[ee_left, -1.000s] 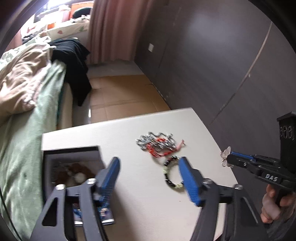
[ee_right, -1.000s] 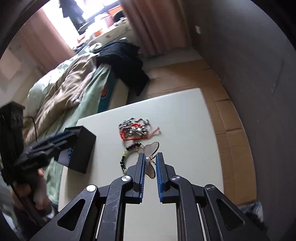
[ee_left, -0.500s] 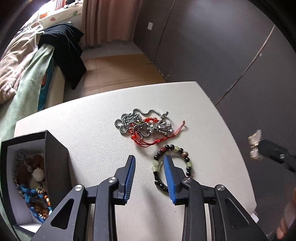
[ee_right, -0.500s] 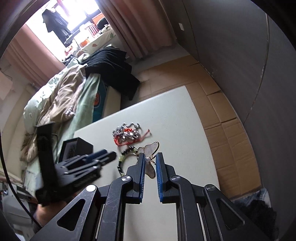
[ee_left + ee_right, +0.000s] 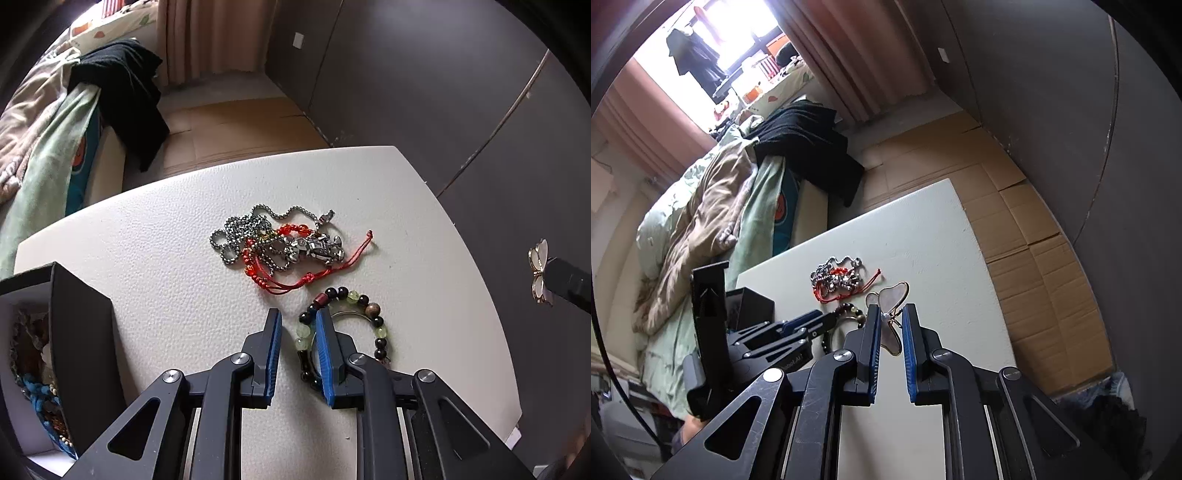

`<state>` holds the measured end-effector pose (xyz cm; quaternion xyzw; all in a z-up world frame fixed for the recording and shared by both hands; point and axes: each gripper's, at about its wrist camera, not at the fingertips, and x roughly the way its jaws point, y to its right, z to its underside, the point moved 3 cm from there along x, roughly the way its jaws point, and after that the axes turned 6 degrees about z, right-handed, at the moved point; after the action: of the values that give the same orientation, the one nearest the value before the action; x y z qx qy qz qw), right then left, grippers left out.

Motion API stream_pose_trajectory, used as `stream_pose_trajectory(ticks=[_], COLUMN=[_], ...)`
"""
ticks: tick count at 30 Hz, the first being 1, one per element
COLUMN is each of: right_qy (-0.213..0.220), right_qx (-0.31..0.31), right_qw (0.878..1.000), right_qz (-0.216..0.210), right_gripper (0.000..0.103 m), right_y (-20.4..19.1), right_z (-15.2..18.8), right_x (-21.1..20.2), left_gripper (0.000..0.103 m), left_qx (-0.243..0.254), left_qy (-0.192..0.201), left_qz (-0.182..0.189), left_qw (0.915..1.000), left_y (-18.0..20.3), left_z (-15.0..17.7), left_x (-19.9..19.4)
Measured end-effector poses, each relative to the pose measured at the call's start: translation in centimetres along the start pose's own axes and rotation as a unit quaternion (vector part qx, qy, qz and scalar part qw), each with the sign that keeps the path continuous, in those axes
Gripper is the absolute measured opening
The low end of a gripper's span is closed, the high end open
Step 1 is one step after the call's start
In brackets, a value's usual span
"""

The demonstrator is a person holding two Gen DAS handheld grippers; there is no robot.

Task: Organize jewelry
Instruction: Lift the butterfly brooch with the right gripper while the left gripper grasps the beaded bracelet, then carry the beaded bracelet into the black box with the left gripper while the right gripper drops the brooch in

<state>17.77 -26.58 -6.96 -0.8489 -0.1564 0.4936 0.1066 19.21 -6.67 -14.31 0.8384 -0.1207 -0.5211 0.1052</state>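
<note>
Fingers (image 5: 274, 343) of the left gripper (image 5: 297, 332) have just been narrowing and now sit low on the white tabletop (image 5: 155, 236), straddling the near-left arc of the beaded bracelet (image 5: 343, 332). One blue pad is inside the loop and the other outside it, with the beads against the inner pad but a clear gap left to the other, so the bracelet is bracketed rather than pinched.

It looks light, and its beads are round, hard and glossy, so they are likely to roll or squirt sideways from flat pads. A grip across the strand between two beads, or square over one bead, should hold best, and the loop will probably hang limp once lifted.

Its beads alternate black, pale green and brown, with one dark red barrel bead, and a thin metal ring lies inside it. Just beyond lies a tangle of silver ball chain (image 5: 240, 236), a metal pendant and red cord. An open black jewelry box (image 5: 81, 332), already holding beads, stands at the left.

Right gripper (image 5: 888, 325) fingers are clamped on a gold-rimmed butterfly ornament (image 5: 892, 295), held above the tabletop.
</note>
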Motion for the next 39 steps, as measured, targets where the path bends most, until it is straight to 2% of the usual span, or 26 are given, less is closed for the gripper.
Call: stream_pose_trajectory(ticks=[3,6,8,13,22,27,35,39], right_qy=[-0.001,-0.001,-0.002,-0.005,-0.009,-0.01,-0.007,-0.007], right_qx=[0.001,-0.002,-0.004,-0.009,-0.01,-0.016,-0.024,-0.034], right_qw=[1.0,1.0,1.0,1.0,1.0,1.0,0.999,0.999], right_qz=[-0.001,0.001,0.003,0.008,-0.001,-0.01,-0.028,-0.039], right_gripper=[0.013,0.013,0.013,0.013,0.013,0.013,0.013,0.013], right_y=[0.1,0.0,-0.1,-0.5,-1.9,-3.0,-5.1,-6.7], right_z=[0.0,0.1,0.3,0.2,0.2,0.5,0.8,1.1], right_x=[0.0,-0.1,-0.1,0.2,0.8,1.0,1.2,1.5], left_gripper=[0.019,0.008,0.008,0.007,0.007,0.007,0.007,0.007], left_qx=[0.014,0.033,0.036,0.013,-0.003,-0.006,-0.042,-0.049], left_qy=[-0.003,-0.004,-0.002,-0.002,0.057,0.085,0.128,0.152], left_qz=[-0.009,-0.047,-0.049,-0.019,0.037,0.041,0.051,0.032], left_qw=[0.9999,0.9983,0.9981,0.9997,0.9977,0.9955,0.9896,0.9866], left_y=[0.3,0.7,0.8,-0.3,0.0,-0.2,-3.0,-4.7], left_z=[0.0,0.3,0.4,0.6,-0.3,-0.3,0.4,0.5], left_x=[0.1,0.3,0.2,-0.4,-5.9,-8.9,-14.1,-16.4])
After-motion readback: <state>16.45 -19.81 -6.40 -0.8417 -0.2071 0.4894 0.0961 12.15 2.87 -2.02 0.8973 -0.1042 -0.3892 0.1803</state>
